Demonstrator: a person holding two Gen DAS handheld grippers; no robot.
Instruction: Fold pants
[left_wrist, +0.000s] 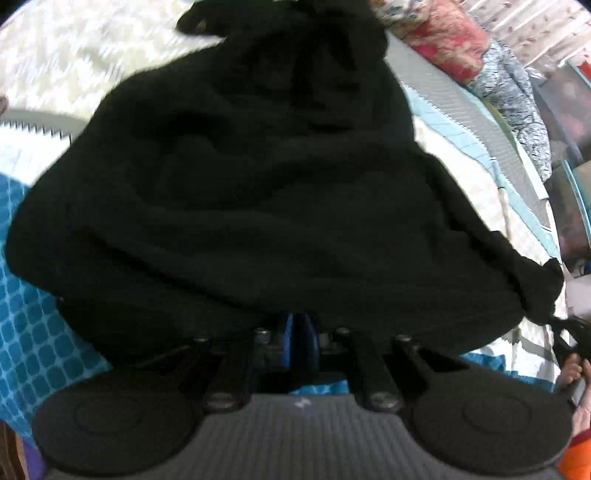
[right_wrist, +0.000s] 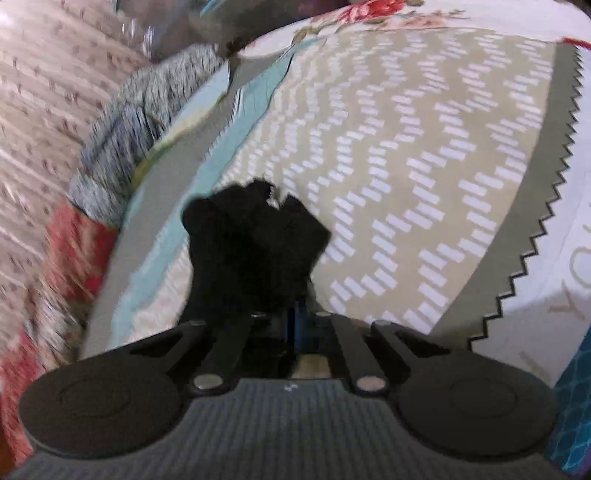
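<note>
Black, soft, fleece-like fabric filled the left wrist view: the dark bunched pants (left_wrist: 258, 184) hung and spread forward from the left hand-held gripper (left_wrist: 299, 332), whose blue-lined jaws were drawn narrow on an edge of the cloth. At the far right of that view the same cloth gathered to a point (left_wrist: 550, 291) where the other tool took it. Holding one edge at two spots like this probably served to lift and stretch the pants so that they could be laid flat or doubled over. In the right wrist view the right hand-held gripper (right_wrist: 295, 314) was likewise pinched tight on a wad of the black pants (right_wrist: 255, 236), the tuft poking up beyond its jaws.

Under everything lay a bed with a patchwork quilt (right_wrist: 424, 166): a beige panel of white zigzag dashes, a grey strip with a saw-tooth border, pale turquoise bands, and a blue tiled patch (left_wrist: 33, 314) at the left. Floral and grey-printed pillows or bedding (left_wrist: 454, 40) were heaped along the far side; both pictures were blurred.
</note>
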